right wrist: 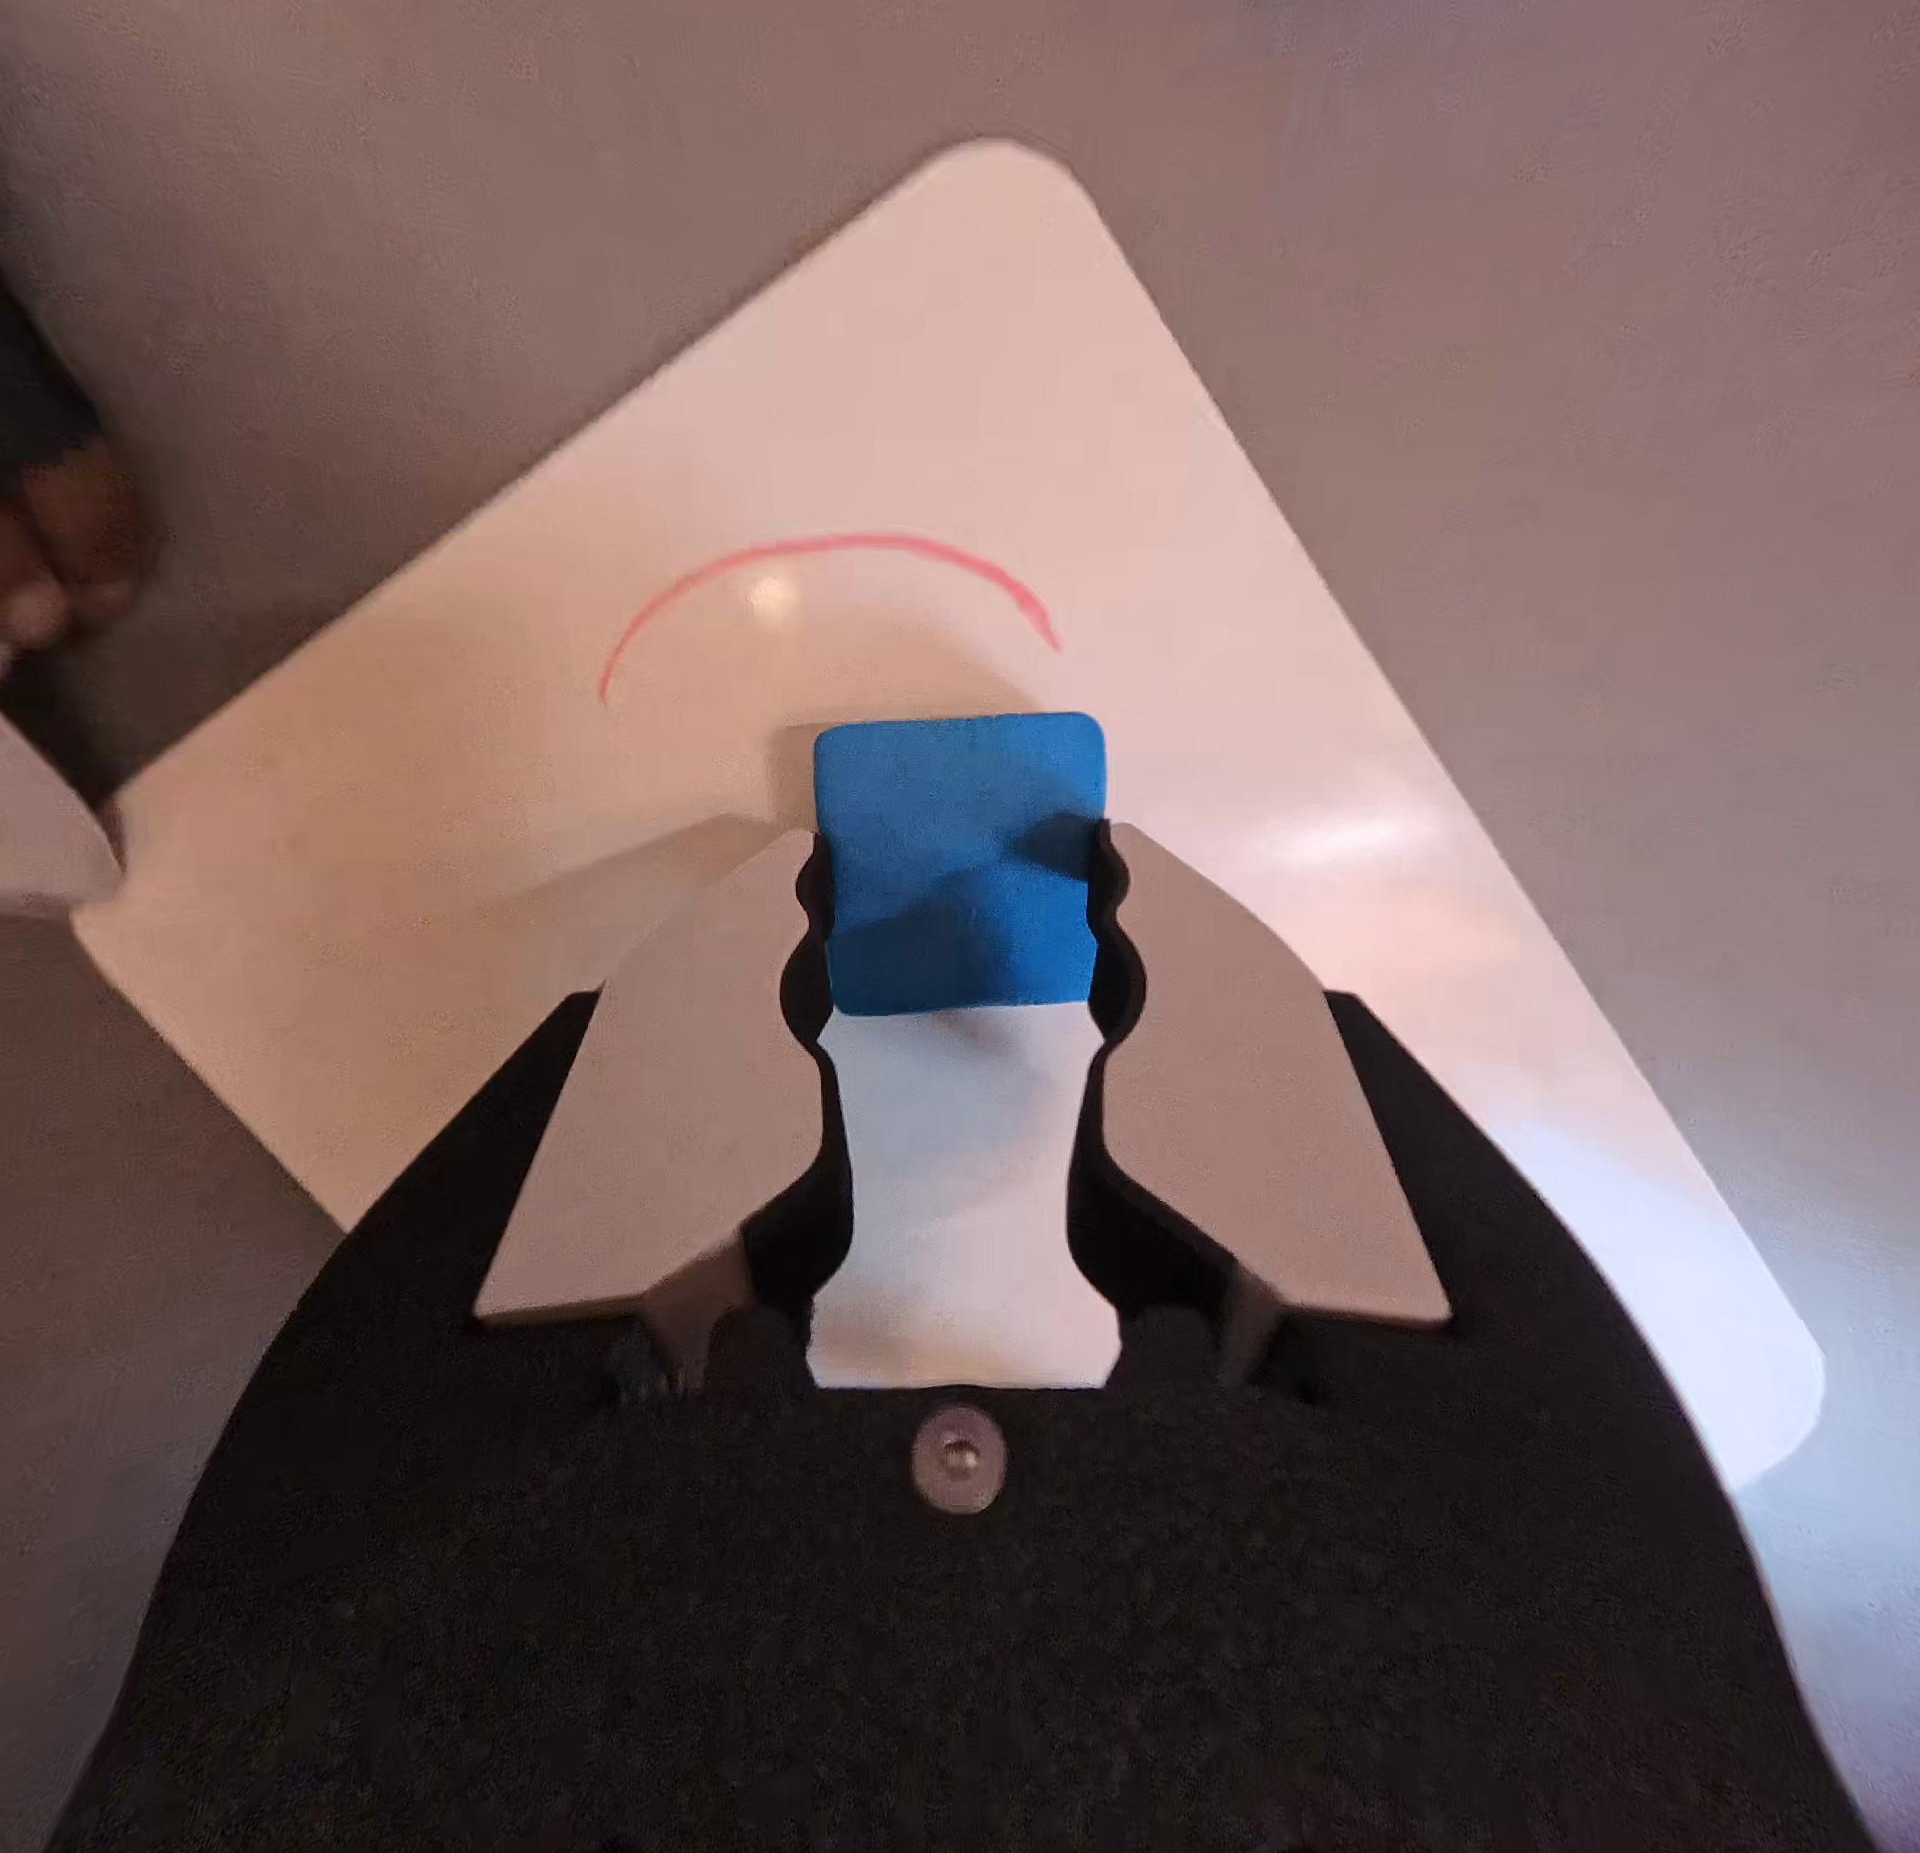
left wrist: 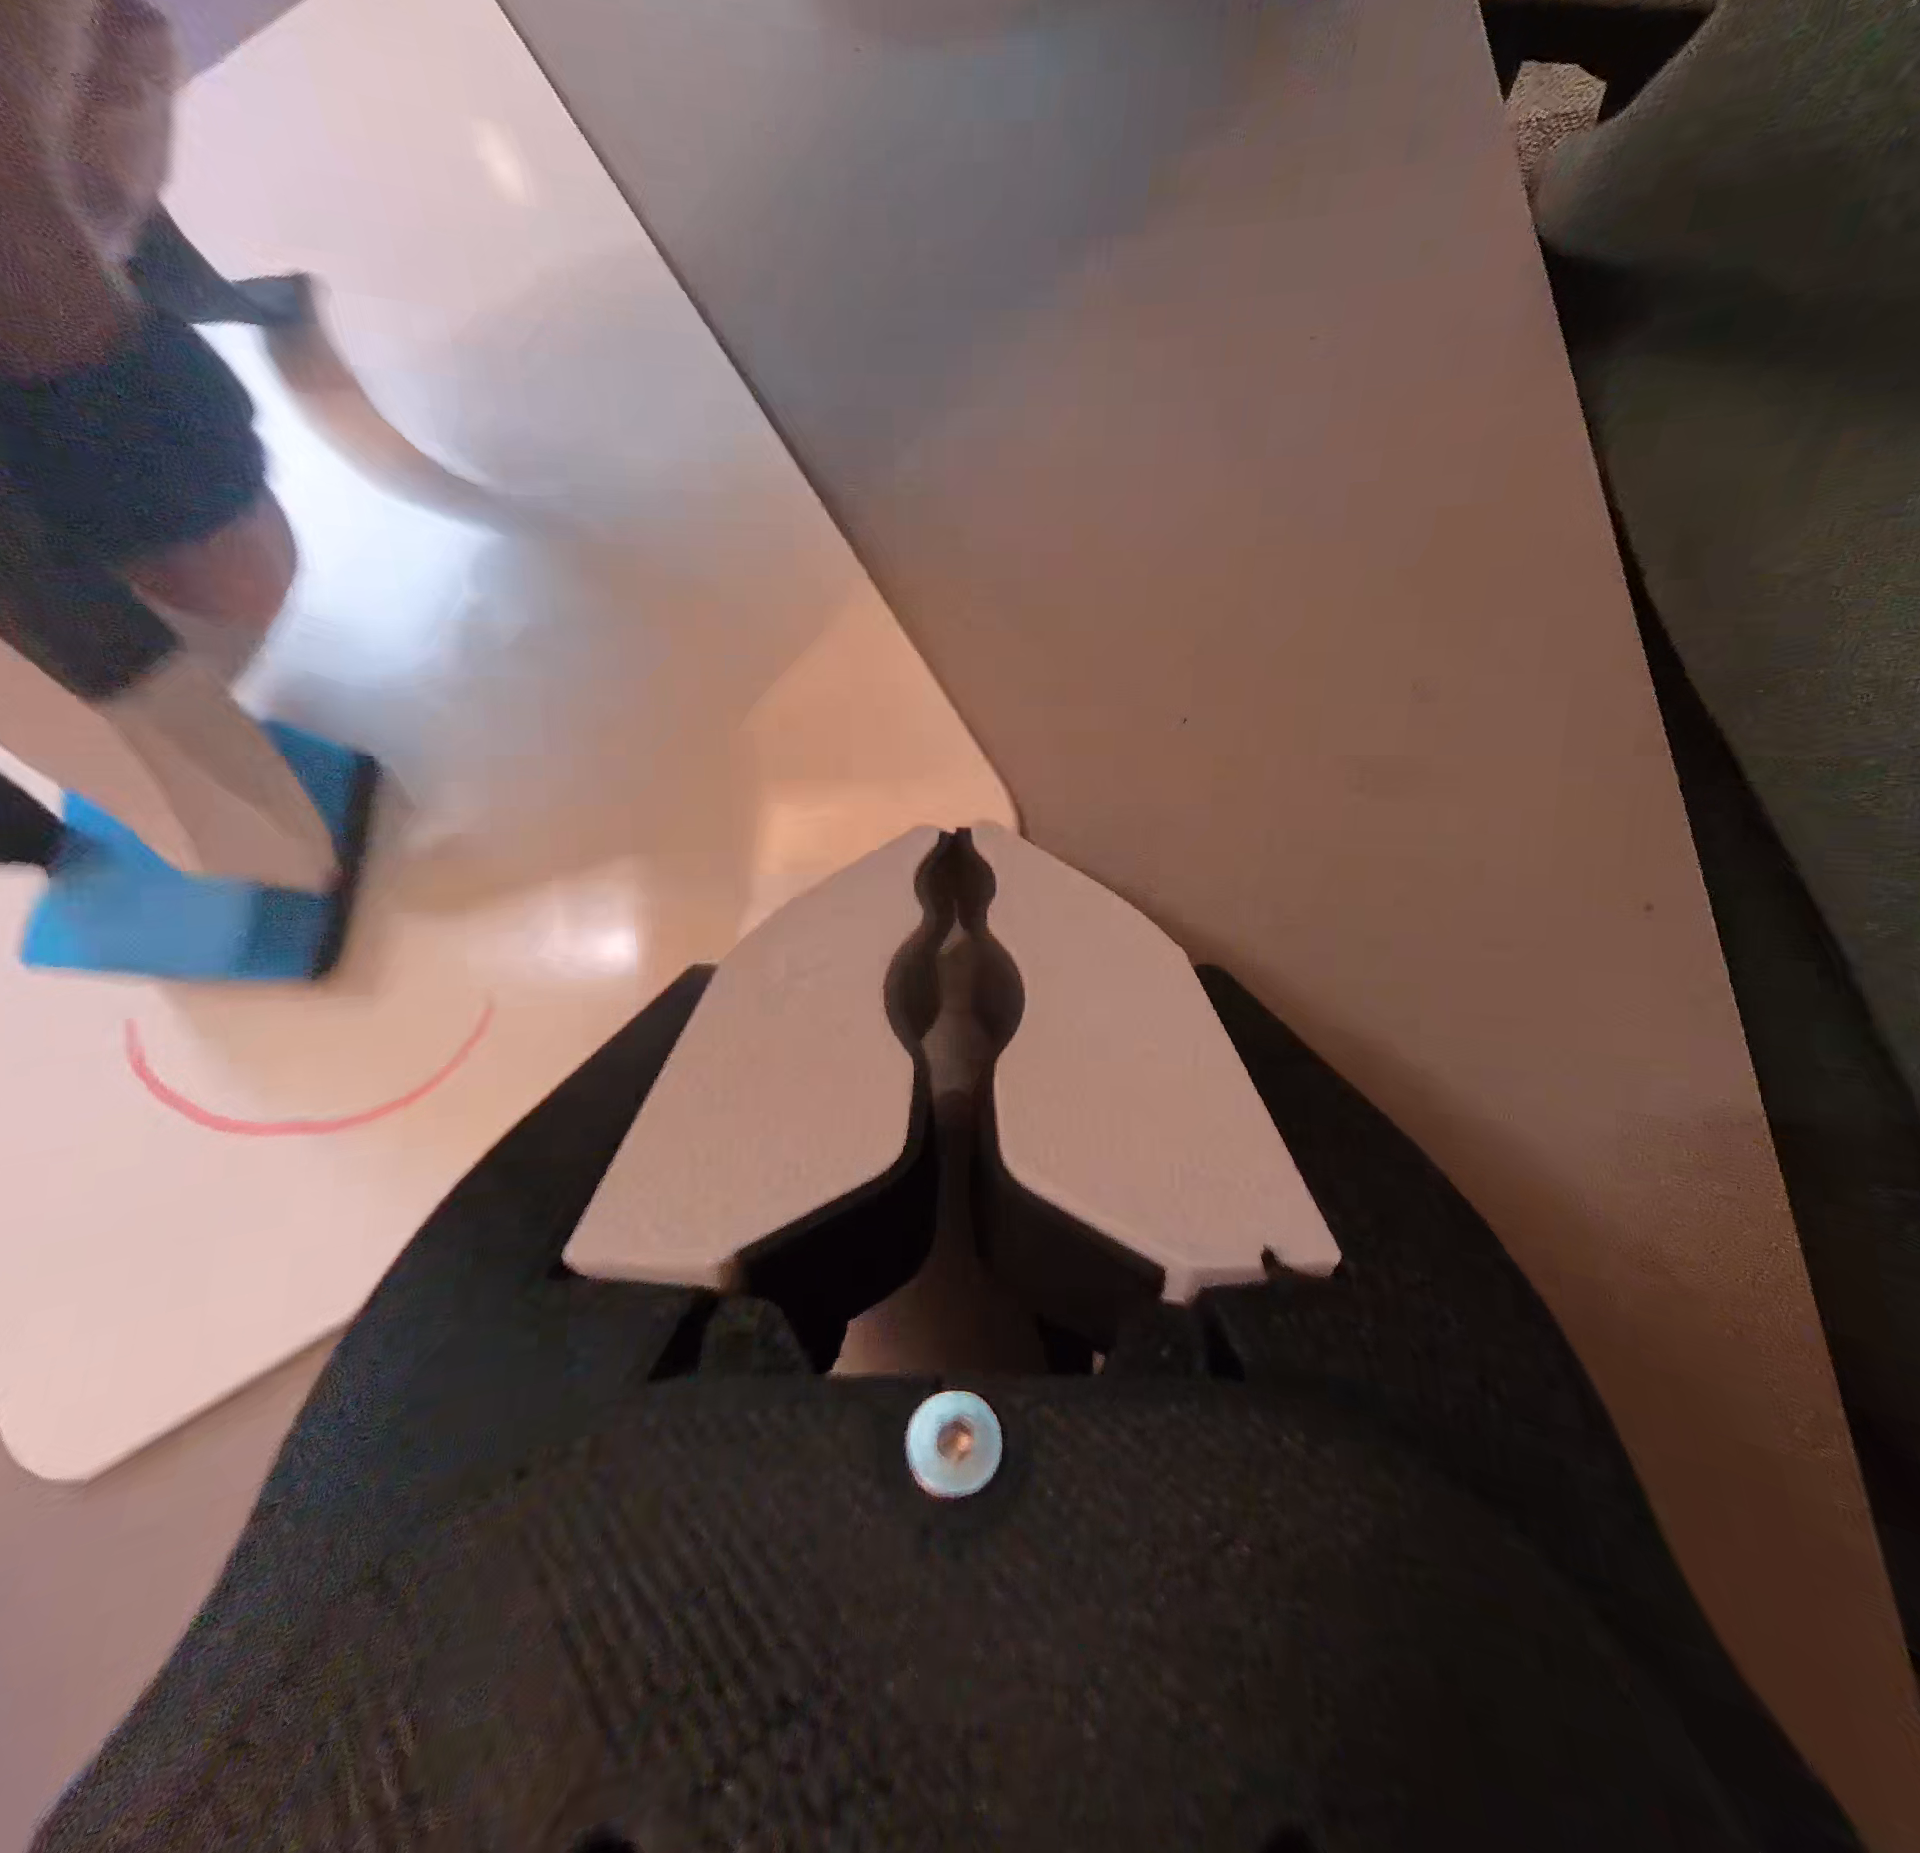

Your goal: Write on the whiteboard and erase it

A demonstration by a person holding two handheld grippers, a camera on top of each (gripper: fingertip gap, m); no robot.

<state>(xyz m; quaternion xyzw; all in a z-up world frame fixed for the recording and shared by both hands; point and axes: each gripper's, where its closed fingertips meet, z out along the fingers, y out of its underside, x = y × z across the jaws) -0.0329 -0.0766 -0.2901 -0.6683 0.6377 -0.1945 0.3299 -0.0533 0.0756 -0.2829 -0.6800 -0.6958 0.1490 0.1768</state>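
A white whiteboard (right wrist: pixel 1039 432) lies flat on a pale table and also shows in the left wrist view (left wrist: pixel 499 453). A curved red marker line (right wrist: pixel 821 567) is drawn on it, seen too in the left wrist view (left wrist: pixel 312 1107). My right gripper (right wrist: pixel 956 868) is shut on a blue eraser (right wrist: pixel 956 858) that rests on the board just short of the red line. In the left wrist view the eraser (left wrist: pixel 187 899) is blurred, with the right gripper's fingers (left wrist: pixel 239 764) on it. My left gripper (left wrist: pixel 961 842) is shut and empty, at the board's edge.
The pale table (left wrist: pixel 1247 453) stretches to the right of the board. Dark green fabric (left wrist: pixel 1766 349) lies beyond the table's right edge. A person's hand (right wrist: pixel 62 556) shows at the left edge of the right wrist view.
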